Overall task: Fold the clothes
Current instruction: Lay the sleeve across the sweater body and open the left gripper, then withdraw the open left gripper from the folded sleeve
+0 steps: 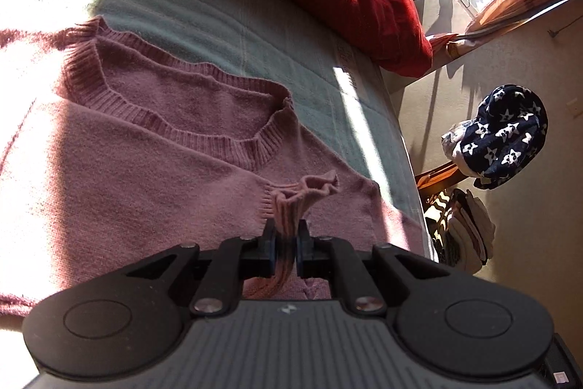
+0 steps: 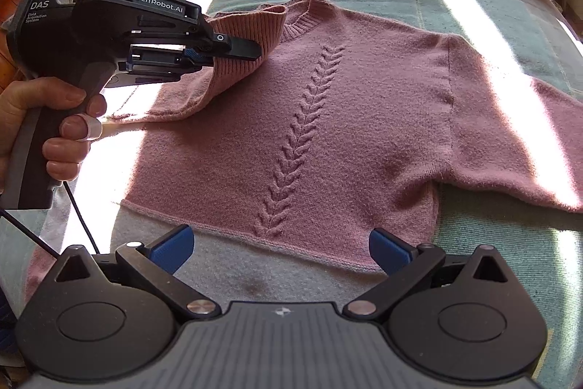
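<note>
right wrist view: left hand-held gripper point(image 2: 238, 51) clenches the pink sweater's point(image 2: 328, 133) sleeve cuff point(image 2: 251, 35); right hand-held gripper point(image 2: 280, 248) hangs released above the hem.

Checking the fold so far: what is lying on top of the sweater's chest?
The left tongs hold the ribbed cuff, with that sleeve folded across the sweater near the collar. Whatever the sleeve covers is hidden.

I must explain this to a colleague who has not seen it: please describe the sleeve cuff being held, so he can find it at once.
On the pale green bed cover lies a pink knitted sweater. Its one sleeve is folded across the chest. The ribbed cuff at that sleeve's end is the only part pinched in the left gripper.
</note>
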A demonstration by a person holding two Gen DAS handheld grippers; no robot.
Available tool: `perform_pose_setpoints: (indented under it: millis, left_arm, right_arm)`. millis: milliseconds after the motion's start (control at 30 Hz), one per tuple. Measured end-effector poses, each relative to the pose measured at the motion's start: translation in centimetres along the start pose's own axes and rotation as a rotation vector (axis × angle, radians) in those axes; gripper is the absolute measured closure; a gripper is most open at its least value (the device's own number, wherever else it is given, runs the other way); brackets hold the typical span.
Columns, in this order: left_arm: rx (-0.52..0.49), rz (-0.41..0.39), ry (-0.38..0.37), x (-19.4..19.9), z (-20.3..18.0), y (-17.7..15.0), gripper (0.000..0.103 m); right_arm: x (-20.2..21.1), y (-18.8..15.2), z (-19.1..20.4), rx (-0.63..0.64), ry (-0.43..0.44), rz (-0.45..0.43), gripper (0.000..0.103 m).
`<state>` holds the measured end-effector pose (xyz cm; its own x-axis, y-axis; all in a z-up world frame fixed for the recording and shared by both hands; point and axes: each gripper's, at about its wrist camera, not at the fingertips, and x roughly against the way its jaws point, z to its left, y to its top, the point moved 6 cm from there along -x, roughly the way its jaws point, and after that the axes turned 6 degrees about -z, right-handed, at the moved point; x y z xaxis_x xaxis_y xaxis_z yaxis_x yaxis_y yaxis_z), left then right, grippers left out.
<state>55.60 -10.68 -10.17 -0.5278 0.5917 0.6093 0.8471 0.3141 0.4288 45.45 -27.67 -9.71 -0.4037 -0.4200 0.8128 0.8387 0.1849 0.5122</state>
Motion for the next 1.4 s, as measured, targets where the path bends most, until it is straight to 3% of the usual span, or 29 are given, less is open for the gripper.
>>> perform_pose_setpoints:
  millis: [167,300,467,567,700,900,1067,1133,1267,1400]
  left_arm:
    - [-0.086,0.006,-0.044,1.4,-1.3,0.0,0.079]
    - [-0.152,-0.015,-0.022,4.3,-1.0,0.7,0.074]
    - [-0.211,-0.096,0.117,9.3,3.2,3.2,0.067]
    - [-0.215,-0.149,0.244,11.9,7.2,4.8,0.067]
    - [-0.226,-0.187,0.34,14.1,11.4,5.5,0.067]
    - [-0.179,-0.111,0.334,12.5,16.2,4.4,0.066]
    - [-0.206,-0.168,0.264,14.1,15.3,6.3,0.061]
    - [-0.216,-0.184,0.273,14.3,16.0,7.3,0.058]
    - [-0.21,-0.152,0.306,12.6,19.4,8.9,0.06]
    - [-0.204,-0.141,0.28,13.9,19.1,9.6,0.059]
  right_arm:
    - [0.1,0.3,0.1,-0.006,-0.009,-0.005,0.0]
    - [0.0,0.6,0.6,-0.003,-0.02,-0.007,0.0]
    - [0.0,0.9,1.6,0.0,-0.03,-0.015,0.0]
    - [-0.2,1.1,2.3,0.002,-0.034,-0.016,0.0]
    - [-0.6,1.5,3.7,0.014,-0.046,-0.018,0.0]
    - [-1.6,2.4,6.4,0.043,-0.052,0.0,0.0]
    - [-2.4,3.7,8.7,0.087,-0.05,0.001,0.0]
    - [-2.9,4.4,9.5,0.097,-0.047,0.0,0.0]
    - [-4.0,5.4,10.8,0.112,-0.04,-0.005,0.0]
    - [-4.9,5.6,11.7,0.119,-0.031,0.0,0.0]
